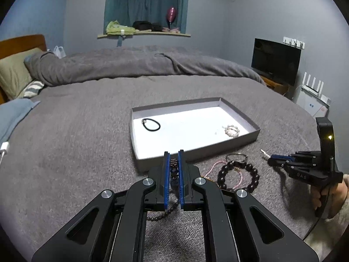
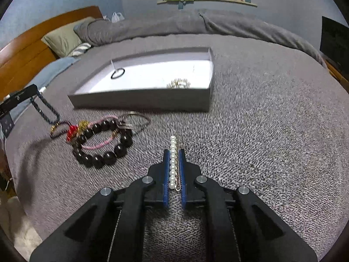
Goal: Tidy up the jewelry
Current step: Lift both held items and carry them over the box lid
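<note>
- Now left gripper clenched on a small-bead bracelet, just short of the gray tray.
- Right gripper clamped on a pearl hair clip, near that tray.

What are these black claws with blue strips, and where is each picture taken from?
They are hand-held grippers, one in each of a person's hands, each with a camera looking along its fingers. In the left wrist view, the left gripper is shut on a dark beaded string. In the right wrist view, the right gripper is shut on a white pearl hair clip. On the grey bedspread sit a shallow grey box with a white floor and a chunky dark bead bracelet.
</note>
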Motion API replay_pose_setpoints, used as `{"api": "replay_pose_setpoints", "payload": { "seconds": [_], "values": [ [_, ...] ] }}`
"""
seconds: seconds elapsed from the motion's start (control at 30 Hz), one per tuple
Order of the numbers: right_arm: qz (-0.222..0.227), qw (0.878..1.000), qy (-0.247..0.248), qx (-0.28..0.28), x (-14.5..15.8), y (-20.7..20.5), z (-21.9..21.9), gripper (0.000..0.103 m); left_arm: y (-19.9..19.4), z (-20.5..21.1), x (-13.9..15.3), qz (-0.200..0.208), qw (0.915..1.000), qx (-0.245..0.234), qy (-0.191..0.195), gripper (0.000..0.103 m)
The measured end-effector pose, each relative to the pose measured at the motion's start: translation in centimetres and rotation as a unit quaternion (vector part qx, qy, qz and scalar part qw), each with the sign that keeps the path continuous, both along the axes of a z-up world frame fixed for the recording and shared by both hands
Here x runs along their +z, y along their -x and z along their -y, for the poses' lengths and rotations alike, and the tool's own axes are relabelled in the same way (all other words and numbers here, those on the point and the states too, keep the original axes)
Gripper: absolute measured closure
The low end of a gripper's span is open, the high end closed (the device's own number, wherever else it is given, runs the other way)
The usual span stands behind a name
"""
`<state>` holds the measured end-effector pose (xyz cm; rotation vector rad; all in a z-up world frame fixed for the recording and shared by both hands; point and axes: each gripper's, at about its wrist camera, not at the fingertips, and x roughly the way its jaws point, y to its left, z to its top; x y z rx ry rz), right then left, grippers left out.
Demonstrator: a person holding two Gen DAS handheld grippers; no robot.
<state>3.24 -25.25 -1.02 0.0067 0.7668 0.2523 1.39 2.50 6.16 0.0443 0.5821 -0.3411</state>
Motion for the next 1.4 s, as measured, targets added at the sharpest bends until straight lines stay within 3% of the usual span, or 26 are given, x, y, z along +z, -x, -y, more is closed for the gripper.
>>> {"api": "replay_pose_setpoints", "payload": {
  "seconds": [0.3,0.57,0.7,0.93,1.2,1.4],
  "values": [
    [0.06,0.998,-0.003,0.01,4.5,-2.0,-1.3,0.095,-3.6,0.9,3.1,0.024,0.9997,-0.004,-0.001,0.095],
    [0.079,0.997,-0.003,-0.003,7.1,-8.3,-1.2,0.095,-10.0,3.4,2.7,-0.001,0.9994,-0.026,0.021,0.095],
    [0.07,0.997,0.009,-0.013,6.4,-12.6,-1.5,0.095,-12.1,4.7,1.2,-0.023,0.9984,-0.041,0.029,0.095],
    [0.017,1.0,0.002,-0.023,4.2,-19.3,-1.9,0.095,-14.9,3.8,-2.6,-0.08,0.9951,-0.041,0.039,0.095],
    [-0.021,0.999,0.019,-0.025,2.4,-21.3,-2.2,0.095,-15.9,1.3,-4.5,-0.104,0.9945,-0.002,0.014,0.095],
    [-0.028,0.999,0.02,-0.029,1.5,-21.3,-1.9,0.095,-16.1,1.0,-5.8,-0.121,0.9918,0.008,-0.039,0.095]
  ]
}}
